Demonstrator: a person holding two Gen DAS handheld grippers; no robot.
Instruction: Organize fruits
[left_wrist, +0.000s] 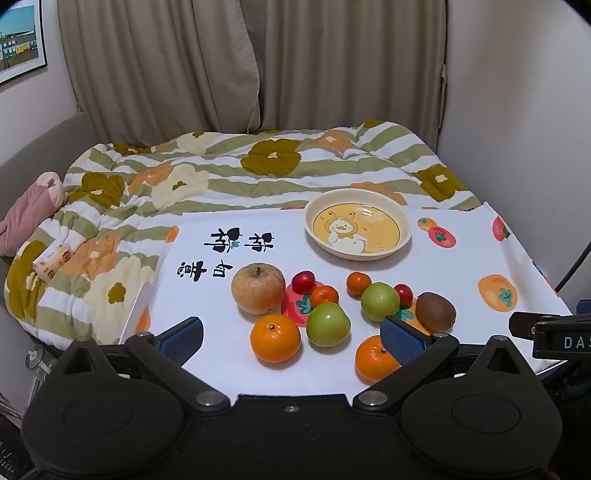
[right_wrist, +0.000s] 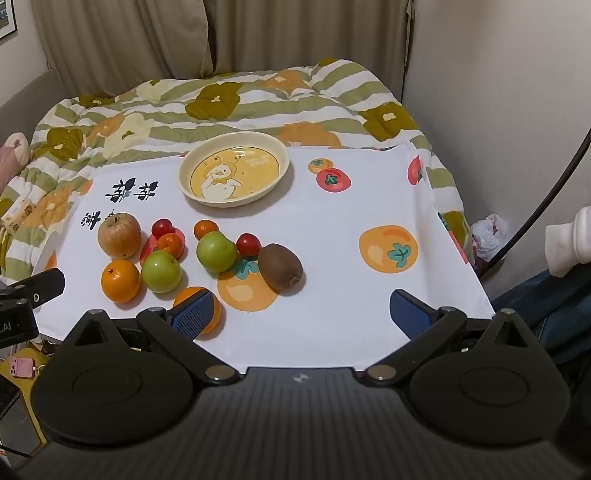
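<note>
Several fruits lie in a loose group on a white printed cloth (left_wrist: 332, 266) (right_wrist: 332, 221). Among them are a tan apple (left_wrist: 258, 288) (right_wrist: 119, 235), two green apples (left_wrist: 327, 324) (left_wrist: 379, 301), a kiwi (left_wrist: 435, 311) (right_wrist: 280, 266), oranges (left_wrist: 275, 338) (right_wrist: 120, 281) and small red fruits (left_wrist: 303, 281). Behind them stands an empty cream plate (left_wrist: 400, 240) (right_wrist: 275, 181) with a duck picture. My left gripper (left_wrist: 291, 338) hangs open over the cloth's near edge. The right gripper (right_wrist: 301, 314) is open too, nothing between its blue pads; its left finger overlaps an orange (right_wrist: 216, 314).
The cloth lies on a bed with a flowered quilt (left_wrist: 221, 173). A tissue pack (left_wrist: 51, 260) and a pink plush (left_wrist: 29, 210) sit at the left. Curtains and walls close the back and right. A person's white sleeve (right_wrist: 569, 243) shows at the right.
</note>
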